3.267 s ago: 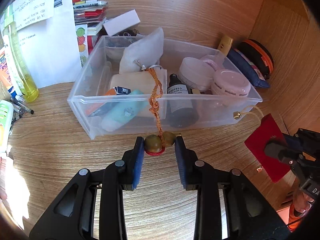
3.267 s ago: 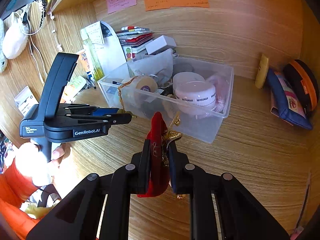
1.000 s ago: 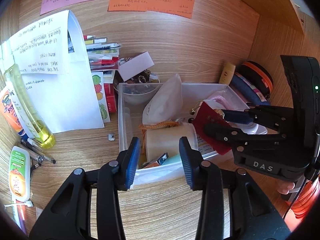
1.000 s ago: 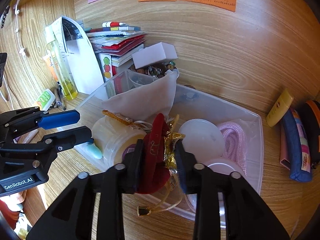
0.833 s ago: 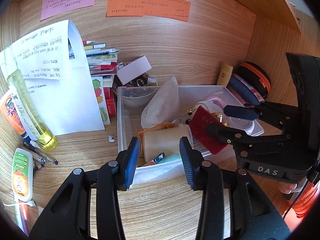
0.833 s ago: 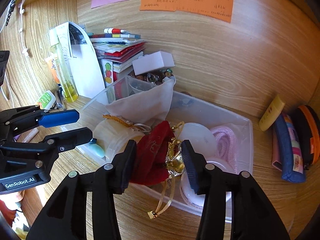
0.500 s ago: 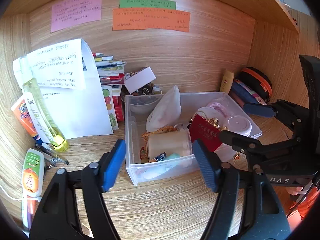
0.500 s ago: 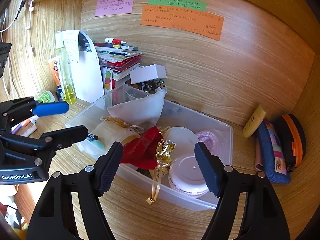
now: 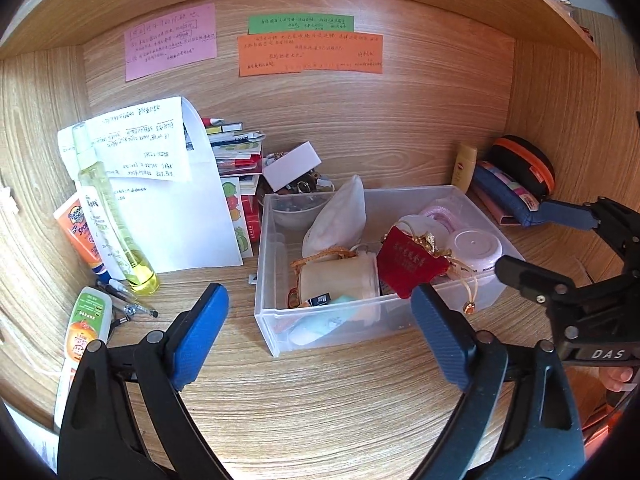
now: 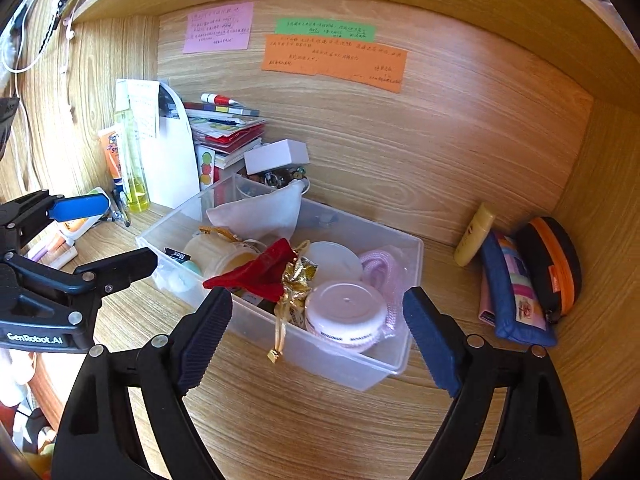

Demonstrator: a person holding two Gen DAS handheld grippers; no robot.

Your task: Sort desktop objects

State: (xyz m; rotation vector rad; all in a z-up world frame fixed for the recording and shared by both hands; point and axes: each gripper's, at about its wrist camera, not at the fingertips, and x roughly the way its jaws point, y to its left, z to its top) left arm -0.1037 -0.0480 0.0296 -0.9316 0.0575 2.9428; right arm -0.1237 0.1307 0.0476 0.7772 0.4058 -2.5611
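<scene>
Wooden desk (image 9: 320,400) under a shelf holds a clear bin (image 9: 360,322) of small items. Both grippers, left (image 9: 320,328) and right (image 10: 318,330), hover wide open and empty before it. A red pouch (image 10: 260,270) lies inside (its gold cord over the front wall), beside a pink jar (image 10: 346,310).

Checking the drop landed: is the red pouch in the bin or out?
In. The red pouch rests on items inside the clear bin; only its gold cord hangs outside.
</scene>
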